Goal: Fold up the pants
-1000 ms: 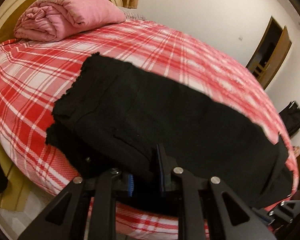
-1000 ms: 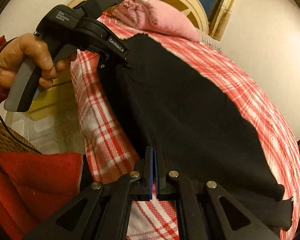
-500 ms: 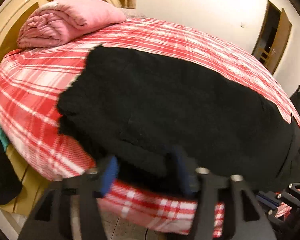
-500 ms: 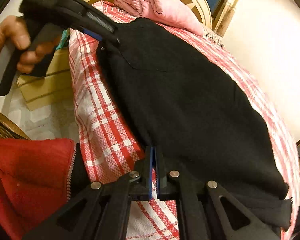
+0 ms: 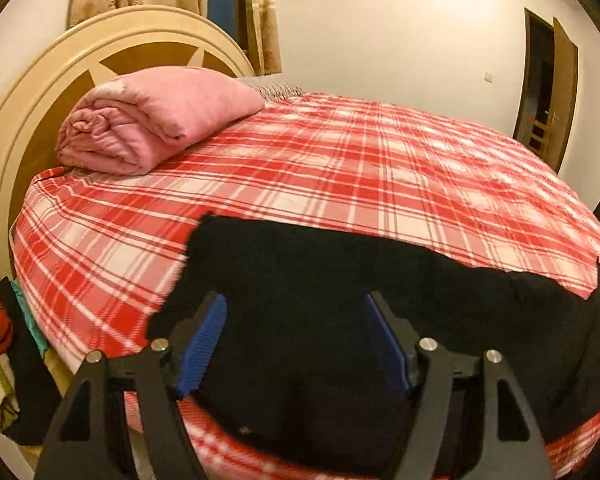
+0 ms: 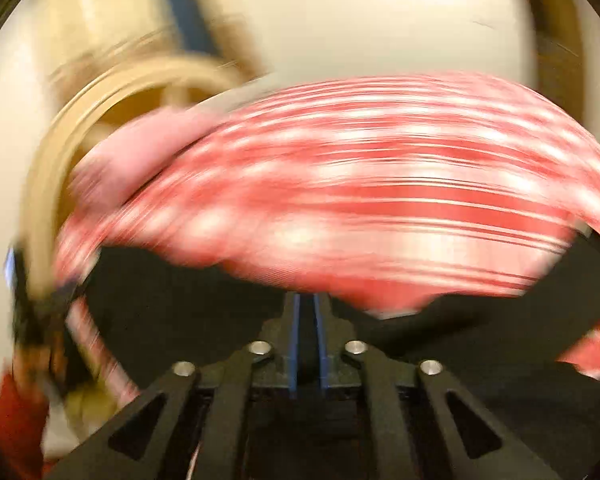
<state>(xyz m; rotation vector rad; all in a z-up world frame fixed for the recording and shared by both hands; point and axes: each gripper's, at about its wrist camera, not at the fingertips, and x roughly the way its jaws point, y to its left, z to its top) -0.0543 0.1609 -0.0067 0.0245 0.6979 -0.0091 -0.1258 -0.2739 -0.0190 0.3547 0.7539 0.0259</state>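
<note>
Left claw (image 5: 294,344) opening wide, clear of black pants (image 5: 380,300) at near edge of bed (image 5: 340,168); right claw (image 6: 307,334) narrow, opening, empty. Regrip far from pink blanket (image 5: 156,116), fold squarely.

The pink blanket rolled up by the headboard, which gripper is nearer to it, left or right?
Left, as far as the views show. The left gripper hangs open over the black pants on the blanket's side; in the blurred right view the right gripper, jaws opening, sits farther along the pants.
</note>
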